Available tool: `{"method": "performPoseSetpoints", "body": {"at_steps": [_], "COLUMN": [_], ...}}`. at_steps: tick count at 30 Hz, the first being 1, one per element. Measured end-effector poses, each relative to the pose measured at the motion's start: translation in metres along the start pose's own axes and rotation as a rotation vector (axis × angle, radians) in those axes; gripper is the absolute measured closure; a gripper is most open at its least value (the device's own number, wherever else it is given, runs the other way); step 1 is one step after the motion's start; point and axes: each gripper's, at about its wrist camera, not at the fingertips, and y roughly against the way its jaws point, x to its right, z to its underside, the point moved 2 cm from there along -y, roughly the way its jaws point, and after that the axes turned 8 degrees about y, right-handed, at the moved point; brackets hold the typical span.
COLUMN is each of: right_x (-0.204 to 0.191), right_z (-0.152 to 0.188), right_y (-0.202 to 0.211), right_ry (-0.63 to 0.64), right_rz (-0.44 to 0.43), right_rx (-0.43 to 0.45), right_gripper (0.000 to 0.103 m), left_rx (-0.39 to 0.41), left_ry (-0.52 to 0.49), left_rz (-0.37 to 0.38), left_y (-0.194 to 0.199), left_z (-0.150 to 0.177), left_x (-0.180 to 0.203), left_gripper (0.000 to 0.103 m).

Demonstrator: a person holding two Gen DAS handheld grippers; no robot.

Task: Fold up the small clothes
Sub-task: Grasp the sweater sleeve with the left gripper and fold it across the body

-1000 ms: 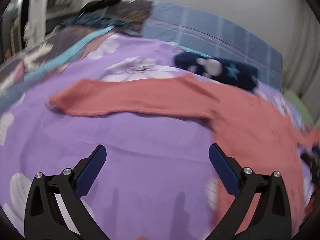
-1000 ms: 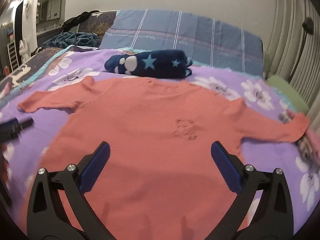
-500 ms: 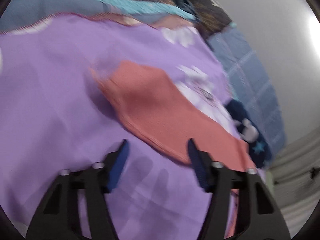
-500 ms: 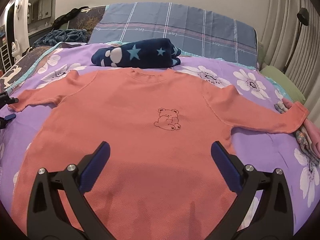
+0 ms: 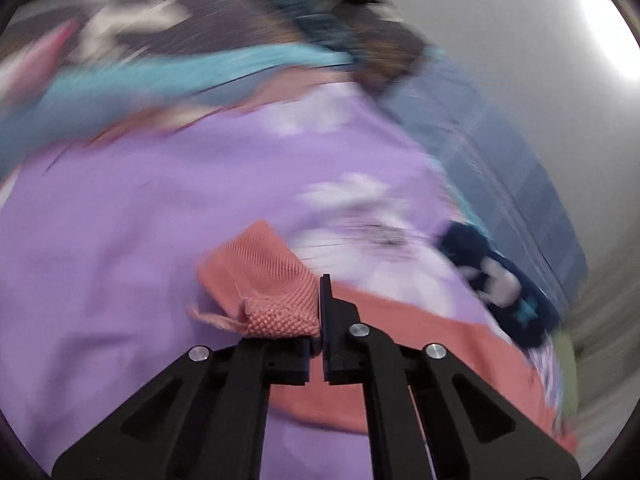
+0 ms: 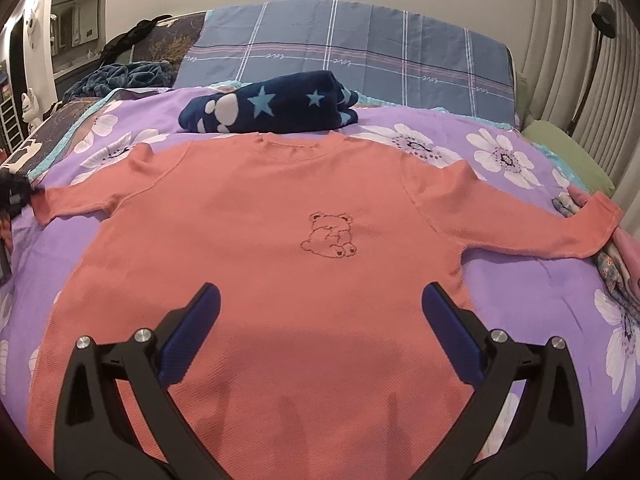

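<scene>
A coral long-sleeved shirt (image 6: pixel 280 208) with a small bear print (image 6: pixel 330 236) lies flat, front up, on the purple flowered bedsheet (image 6: pixel 520 264), both sleeves spread out. My left gripper (image 5: pixel 319 304) is shut on the cuff end of the shirt's left sleeve (image 5: pixel 272 280), and the knit bunches up against its closed jaws. That view is blurred by motion. In the right wrist view the left gripper shows as a dark shape (image 6: pixel 16 192) at that sleeve's tip. My right gripper (image 6: pixel 320 312) hangs open over the shirt's lower middle, holding nothing.
A folded navy blanket with stars (image 6: pixel 272 108) lies just beyond the collar, in front of a blue plaid pillow (image 6: pixel 360 56). A green cushion (image 6: pixel 568 152) and a pile of pink and patterned clothes (image 6: pixel 616 264) sit at the right edge. Dark bedding (image 6: pixel 120 76) lies at the back left.
My left gripper has moved up to the sleeve end, rolled, and gone from wide open to shut on the cuff. My right gripper has edged closer over the shirt and stays open.
</scene>
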Motion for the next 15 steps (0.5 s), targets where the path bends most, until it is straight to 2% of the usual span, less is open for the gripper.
{"method": "performPoseSetpoints", "body": {"at_steps": [2,5,8,11,12,13,14,15], "right_x": [0.006,0.012,0.018,0.029,0.034,0.037,0.042,0.047], "right_z": [0.000,0.000,0.001,0.004,0.005,0.007,0.009,0.011], "right_y": [-0.002,-0.004,-0.005,-0.006,-0.006,-0.006,-0.005,-0.005], "right_ry": [-0.025,-0.056,-0.062,-0.085,-0.098,-0.107,-0.116,-0.120], "right_rz": [-0.004,-0.017,-0.015,-0.006,-0.006,-0.006,-0.006,-0.006], "right_rx": [-0.003,-0.007,-0.005,-0.011,-0.014,-0.016,-0.019,-0.020], "right_gripper": [0.002,0.002,0.002,0.002,0.002,0.002,0.002,0.002], "left_rx": [-0.012,-0.039,-0.111,-0.179,-0.213,-0.229,-0.230,-0.229], "left_ry": [-0.105,-0.279,-0.478,-0.612,-0.673,-0.727,-0.763,-0.826], "left_rz": [0.083,0.215,0.345,0.395,0.397,0.375,0.351,0.326], "left_y": [0.005,0.016,0.024,0.018,0.012,0.008,0.005,0.003], "left_z": [0.009,0.041,0.103,0.162,0.189,0.210,0.224,0.244], "left_x": [0.049,0.133,0.218,0.264,0.279,0.286,0.288,0.289], "left_gripper": [0.100,0.100,0.100,0.097,0.077,0.048,0.039,0.037]}}
